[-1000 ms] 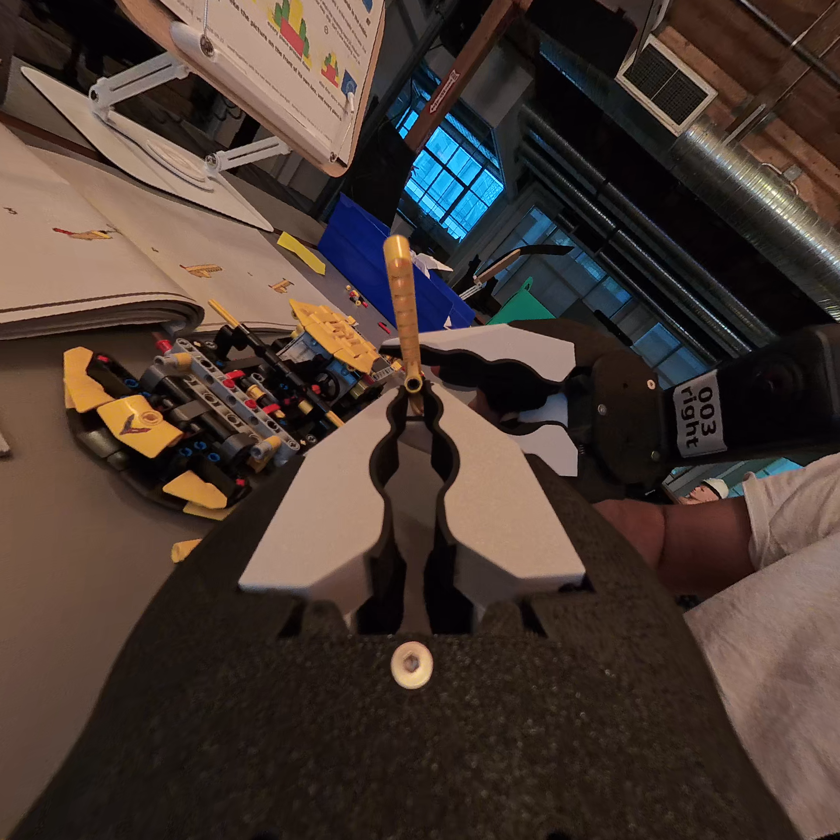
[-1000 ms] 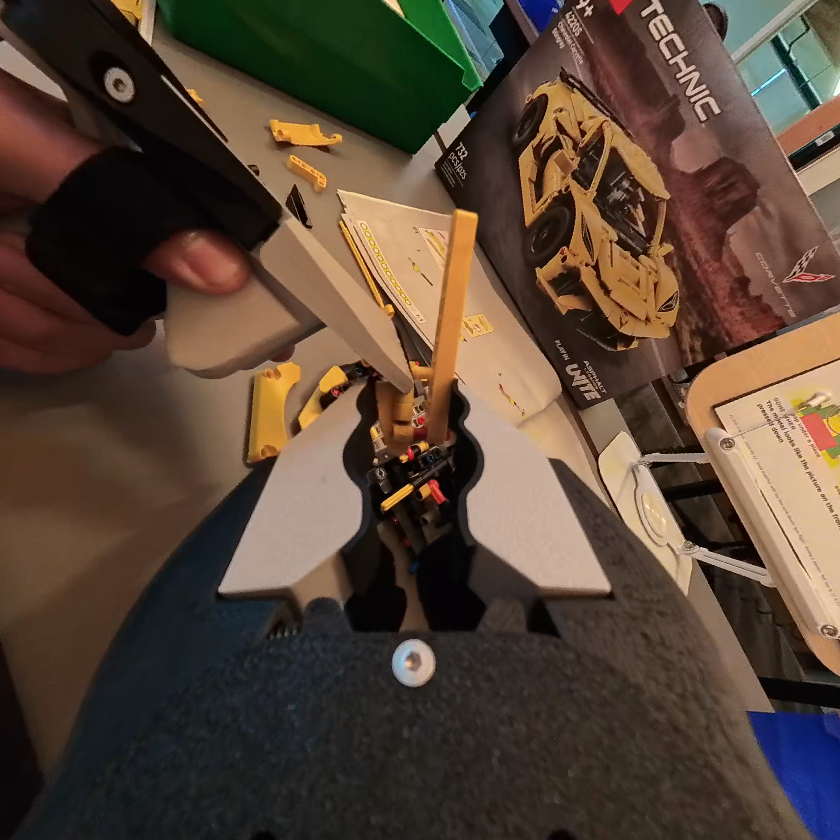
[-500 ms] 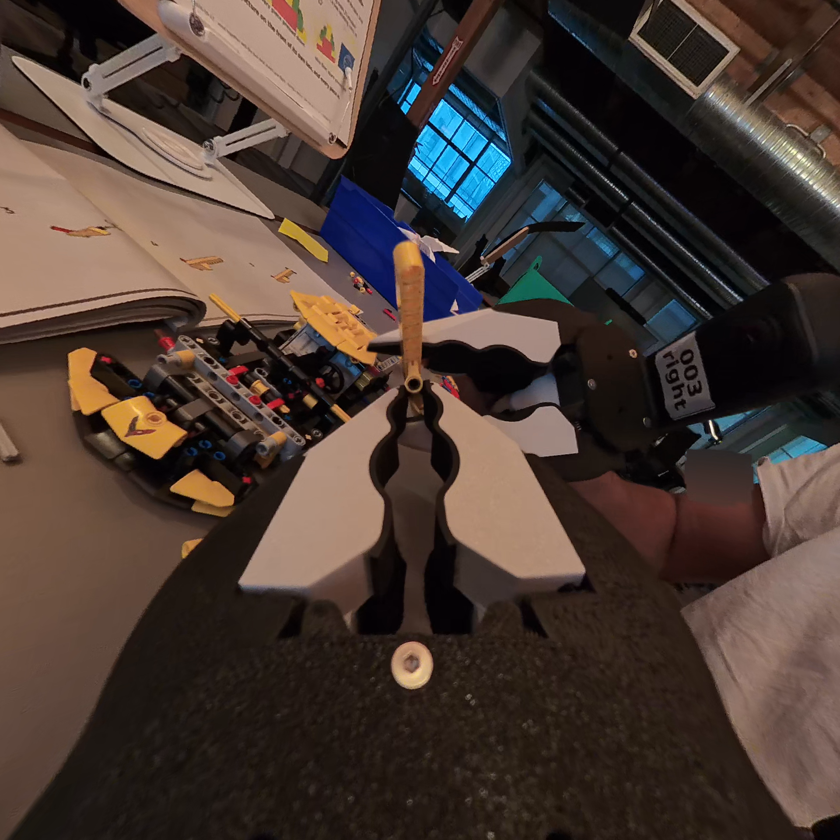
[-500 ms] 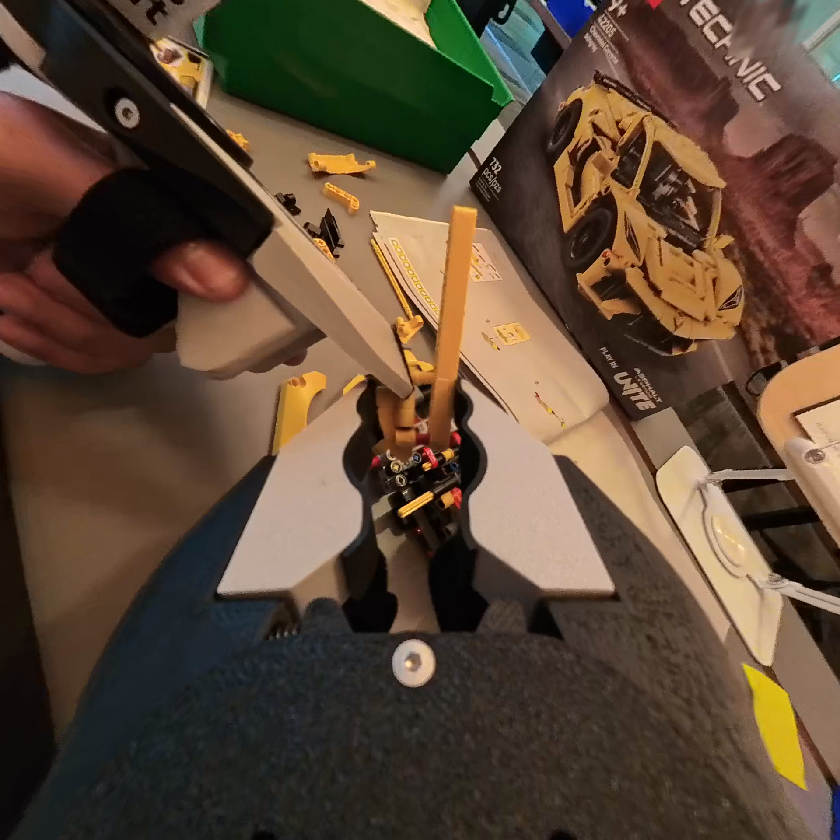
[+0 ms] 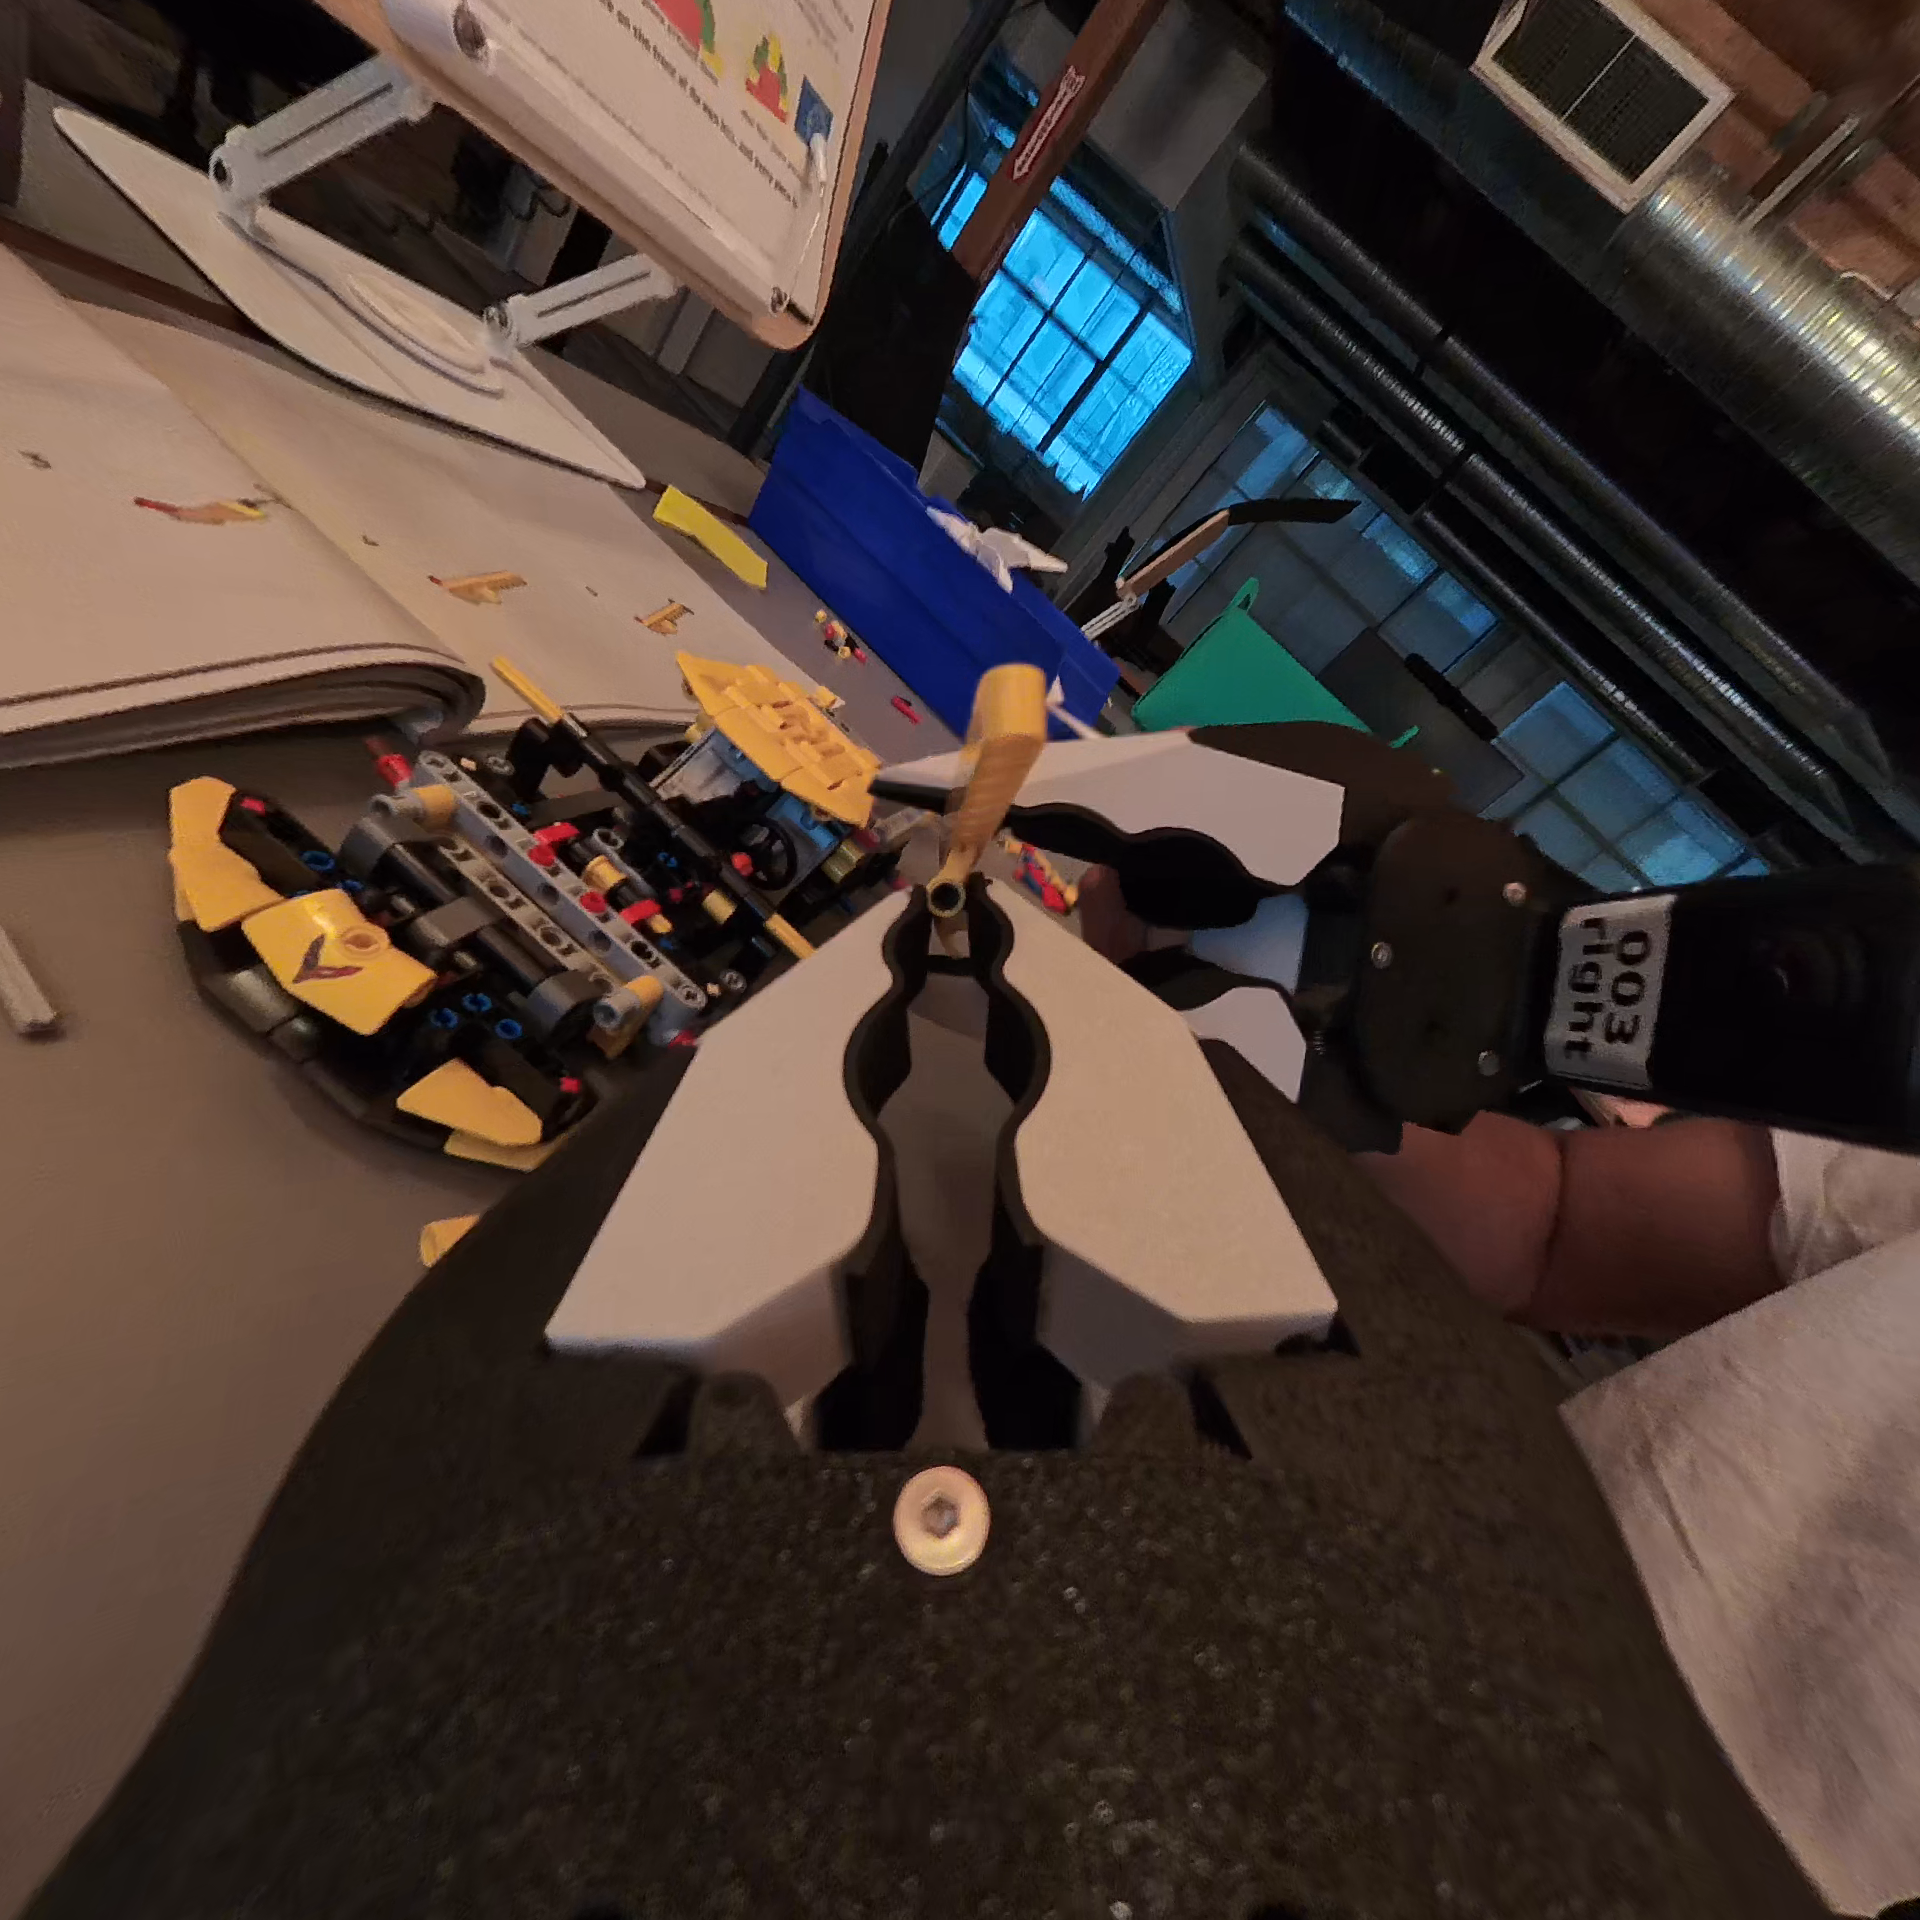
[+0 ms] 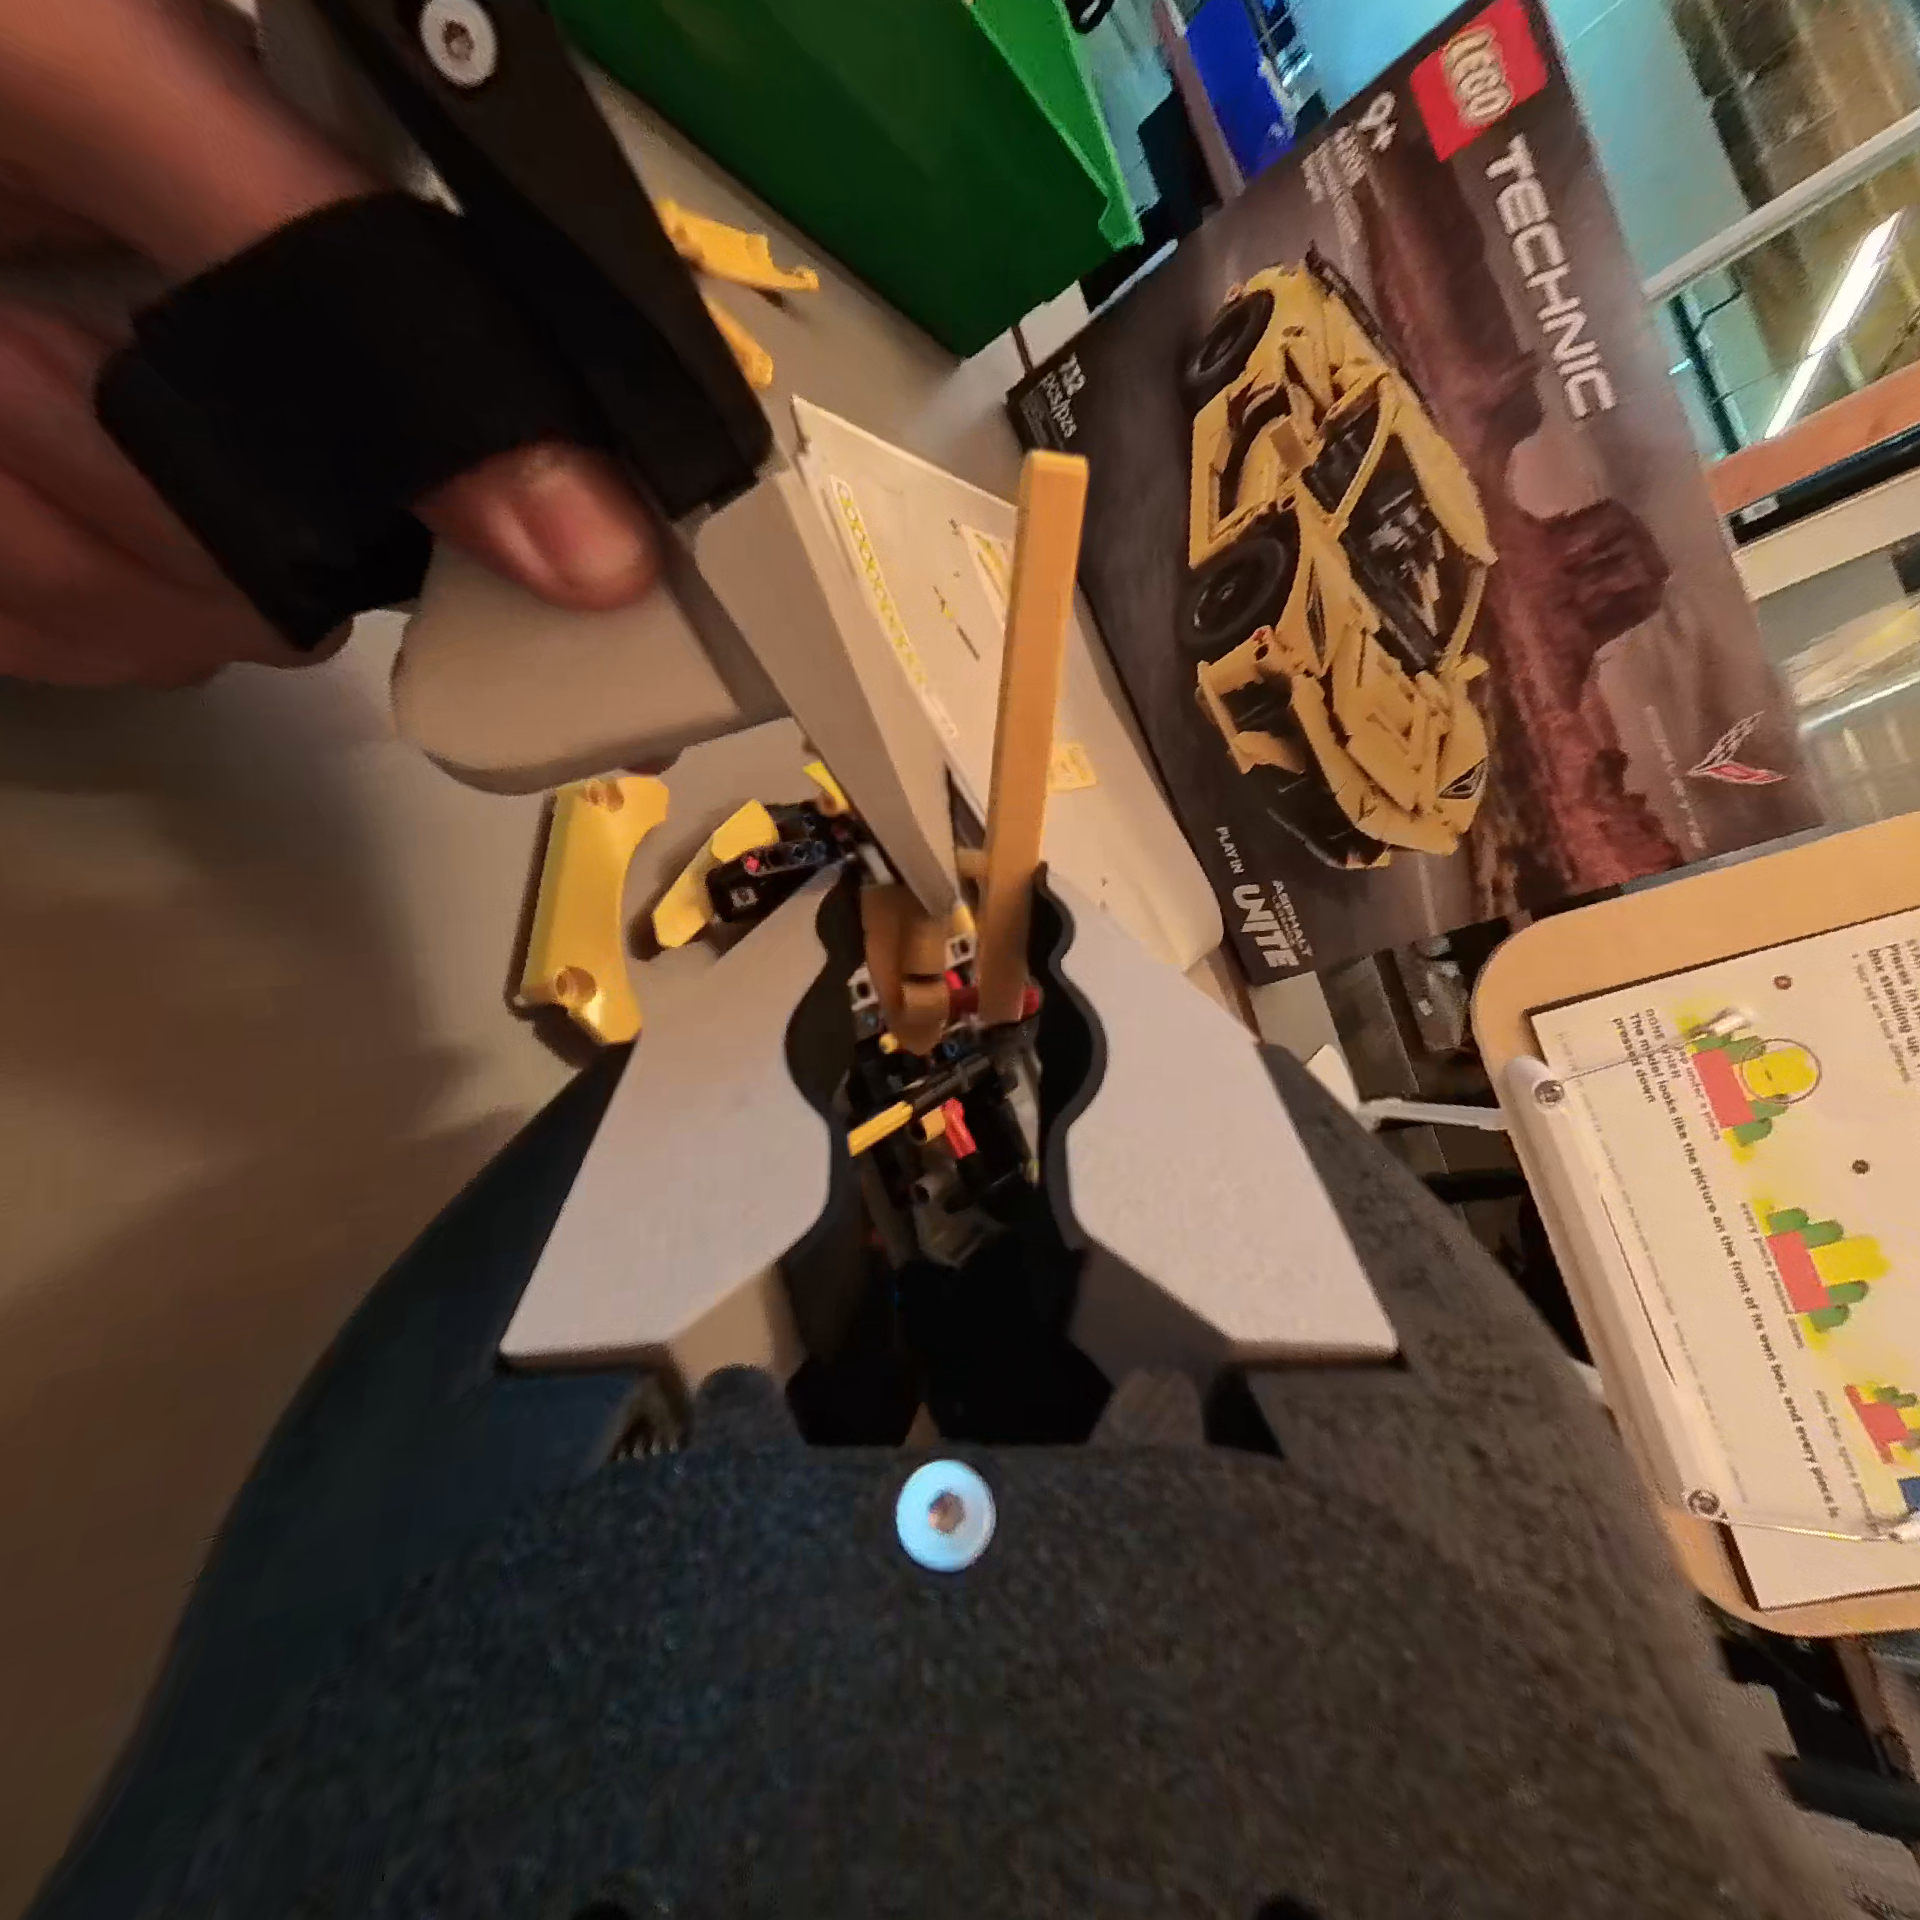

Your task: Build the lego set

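A long yellow beam (image 6: 1023,727) stands between my two grippers, with a small yellow connector (image 6: 914,971) at its lower end. My left gripper (image 5: 951,906) is shut on that lower end; the beam (image 5: 997,769) rises from its tips, leaning right. My right gripper (image 6: 940,935) is closed around the beam and connector, the beam against its right finger. The left gripper's finger (image 6: 831,707) reaches in from the upper left of the right wrist view. The right gripper (image 5: 1143,821) comes in from the right of the left wrist view. The part-built black and yellow car (image 5: 499,914) lies on the table below.
An open instruction booklet (image 5: 208,623) lies behind the car, a blue bin (image 5: 904,582) beyond it. A Lego box (image 6: 1455,520), a green bin (image 6: 883,135) and a picture board on a stand (image 6: 1714,1247) ring the table. Loose yellow parts (image 6: 587,904) lie nearby. Both grippers' tips are close together, under 4 cm apart.
Both grippers keep their hold. In the left wrist view the beam has tipped from upright to leaning right. The right wrist view has swung, bringing the box and picture board closer.
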### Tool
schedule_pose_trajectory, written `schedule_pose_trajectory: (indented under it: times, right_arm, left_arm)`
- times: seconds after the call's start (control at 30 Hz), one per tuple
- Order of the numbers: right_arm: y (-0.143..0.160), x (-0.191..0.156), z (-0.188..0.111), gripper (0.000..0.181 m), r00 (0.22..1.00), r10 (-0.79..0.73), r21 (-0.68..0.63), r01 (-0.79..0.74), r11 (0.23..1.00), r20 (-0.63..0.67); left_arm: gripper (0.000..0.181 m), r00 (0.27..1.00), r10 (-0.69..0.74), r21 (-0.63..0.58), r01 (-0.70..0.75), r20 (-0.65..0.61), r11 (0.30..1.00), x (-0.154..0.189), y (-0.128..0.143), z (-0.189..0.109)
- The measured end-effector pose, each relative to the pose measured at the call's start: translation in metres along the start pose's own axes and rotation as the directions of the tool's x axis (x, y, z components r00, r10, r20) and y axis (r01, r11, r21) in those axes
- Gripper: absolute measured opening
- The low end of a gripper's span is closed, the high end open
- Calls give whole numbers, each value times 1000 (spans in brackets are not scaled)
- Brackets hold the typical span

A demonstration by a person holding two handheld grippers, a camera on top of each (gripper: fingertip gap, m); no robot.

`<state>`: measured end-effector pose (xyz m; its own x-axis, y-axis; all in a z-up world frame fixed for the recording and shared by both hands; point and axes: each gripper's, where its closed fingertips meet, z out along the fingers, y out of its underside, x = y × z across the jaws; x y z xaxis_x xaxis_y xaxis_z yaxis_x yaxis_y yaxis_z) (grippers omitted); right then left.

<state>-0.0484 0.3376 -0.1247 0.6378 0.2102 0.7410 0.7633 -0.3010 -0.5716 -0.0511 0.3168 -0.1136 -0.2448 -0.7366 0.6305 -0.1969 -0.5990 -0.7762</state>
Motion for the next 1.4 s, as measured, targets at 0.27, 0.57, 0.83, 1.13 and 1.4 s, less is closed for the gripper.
schedule_pose_trajectory:
  times: [0.27, 0.57, 0.83, 1.13, 1.4]
  right_arm:
    - [9, 25, -7, 31, 904, -353, 13, 367, 930, -241]
    - [12, 9, -16, 31, 807, -535, 19, 556, 831, -250]
    - [1, 17, -28, 34, 984, -131, 199, 153, 968, -120]
    - [-11, 53, -54, 68, 119, 705, 20, -989, 146, 699]
    - [-54, 56, -65, 39, -326, 342, -188, -906, -378, 881]
  left_arm:
    - [35, 989, -92, 23, 95, -114, 995, 8, -10, -10]
    - [8, 947, 321, -80, -321, -13, 944, 15, 2, -8]
    - [7, 774, 632, -53, -630, 46, 775, 32, -4, -10]
    - [7, 309, 896, -34, -941, 318, 337, 54, -26, -18]
    - [7, 328, 874, 53, -942, 357, 332, 79, -27, -11]
